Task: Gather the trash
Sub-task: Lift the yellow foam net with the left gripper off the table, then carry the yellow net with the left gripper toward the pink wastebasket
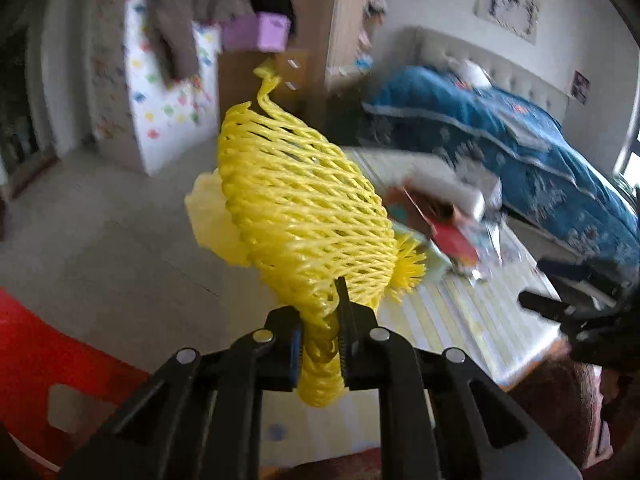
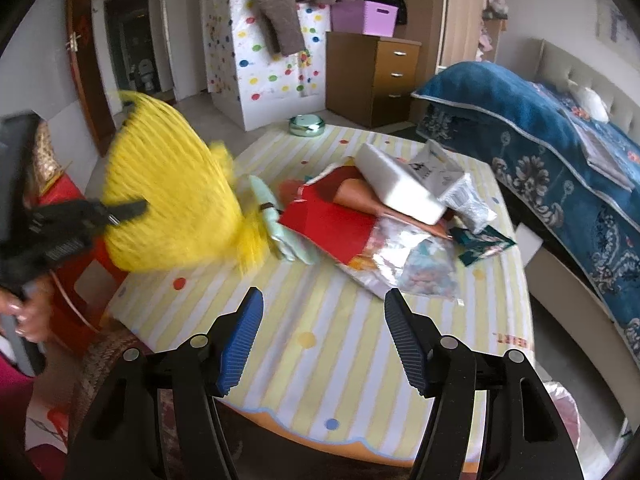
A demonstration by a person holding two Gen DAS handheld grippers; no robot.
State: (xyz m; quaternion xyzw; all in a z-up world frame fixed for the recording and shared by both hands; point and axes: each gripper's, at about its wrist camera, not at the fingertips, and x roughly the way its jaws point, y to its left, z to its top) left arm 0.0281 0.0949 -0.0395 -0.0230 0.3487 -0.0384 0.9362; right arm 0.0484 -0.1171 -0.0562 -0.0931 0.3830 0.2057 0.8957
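1. Where the left gripper (image 1: 320, 320) closes, its jaws pinch the bunched neck of a yellow foam net sleeve (image 1: 296, 208); the sleeve stands lifted off the table, out past the table's left edge.
2. Right gripper (image 2: 324, 340) hangs spread over the near part of the striped tablecloth (image 2: 320, 320), nothing between its jaws.
3. Open cloth lies between the right gripper and the trash pile; that near strip is unobstructed from edge to edge.
4. Mid-table, the pile holds a red paper bag (image 2: 332, 228), a white foam block (image 2: 396, 184) lying tilted on top of it, a foil wrapper (image 2: 420, 268) and a pale green packet (image 2: 276, 224) next to the sleeve.
5. A dark green wrapper (image 2: 484, 244) sits close to the right table edge.
6. A red stool (image 2: 72, 240) stands just beside the left edge, below the sleeve.
7. A bed with a blue blanket (image 2: 540, 140) runs near the right edge, leaving a narrow gap.
8. Beyond the far edge, a green round tin (image 2: 306, 125) sits on the floor; a brown drawer unit (image 2: 372, 76) stands behind it.
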